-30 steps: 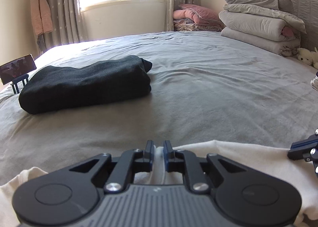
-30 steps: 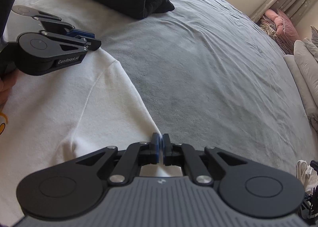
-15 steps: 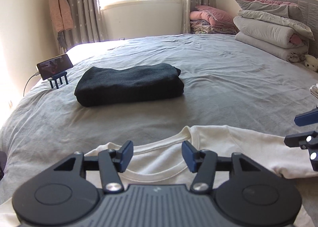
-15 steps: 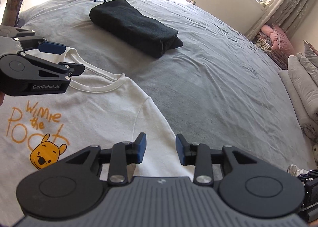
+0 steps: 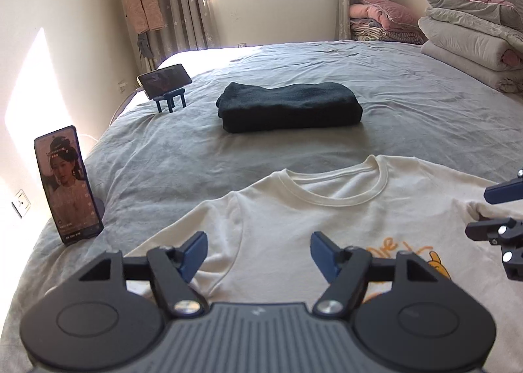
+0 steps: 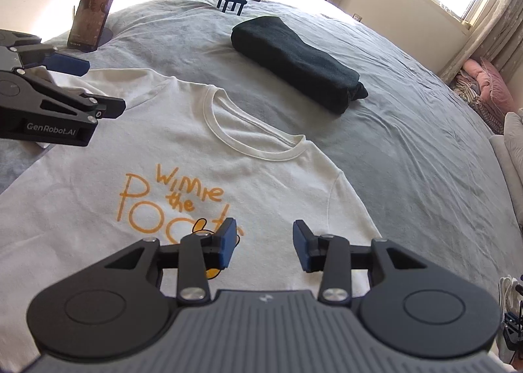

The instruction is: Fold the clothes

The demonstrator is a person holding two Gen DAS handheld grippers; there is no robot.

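The white T-shirt (image 6: 183,151) lay flat, print up, on the bed (image 5: 408,118), just ahead of both sets of fingers. The left gripper (image 5: 258,250) and right gripper (image 6: 264,244) hovered spread, holding nothing. Judged step: before the first fold; next, each would need a shoulder or sleeve edge.

Propped phone (image 5: 67,185) beside shirt's (image 5: 294,219) left.

White T-shirt (image 6: 268,157): lies flat and front-up on the grey bed (image 6: 425,177), ribbed round collar at its far end, orange "Winnie the Pooh" lettering and a yellow bear print; spread directly beneath and ahead of both sets of jaws.
Dark folded garment (image 5: 289,106): near-black, folded into a thick rectangle, resting well beyond the jaws, past the shirt's collar.
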